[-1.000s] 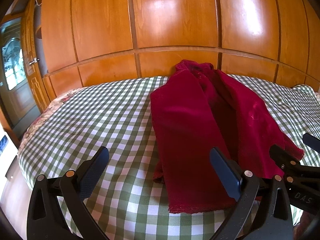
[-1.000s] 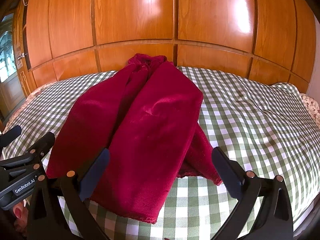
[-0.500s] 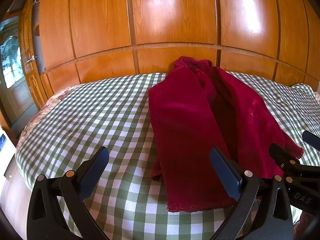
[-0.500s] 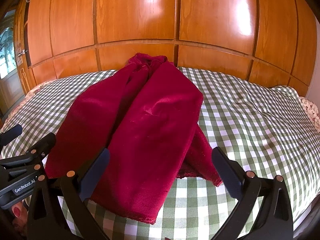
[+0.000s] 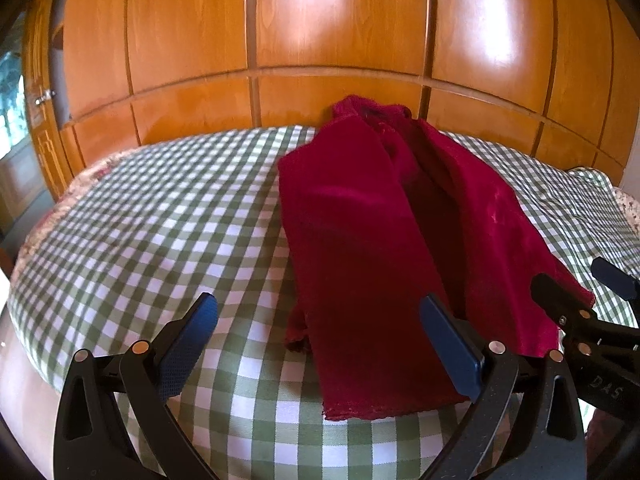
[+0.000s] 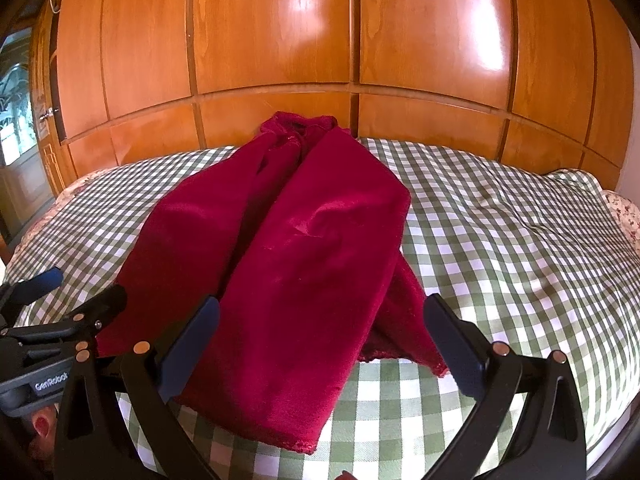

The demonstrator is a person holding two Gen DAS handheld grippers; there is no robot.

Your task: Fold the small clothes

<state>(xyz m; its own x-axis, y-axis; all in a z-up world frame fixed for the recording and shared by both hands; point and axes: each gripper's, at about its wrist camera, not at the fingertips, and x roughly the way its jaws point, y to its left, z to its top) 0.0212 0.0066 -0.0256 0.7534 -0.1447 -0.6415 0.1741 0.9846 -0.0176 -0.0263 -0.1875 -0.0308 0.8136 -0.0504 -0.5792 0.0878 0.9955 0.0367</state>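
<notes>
A dark red velvet garment [image 5: 380,240] lies lengthwise on the checked bed, both long sides folded in over the middle; it also shows in the right wrist view [image 6: 288,248]. My left gripper [image 5: 320,344] is open and empty, hovering over the garment's near left hem. My right gripper [image 6: 320,340] is open and empty over the near right hem. Each gripper shows in the other's view: the right one at the right edge [image 5: 580,320], the left one at the left edge [image 6: 60,312].
The bed has a green and white checked cover [image 5: 160,220] [image 6: 500,232]. A wooden panelled wardrobe [image 5: 320,40] stands right behind the bed. A door with glass [image 6: 20,100] is at the far left. The bed's near edge is just below the grippers.
Both grippers have risen and tilted slightly, so the bed sits lower in view. The garment has not moved. Both stay open.
</notes>
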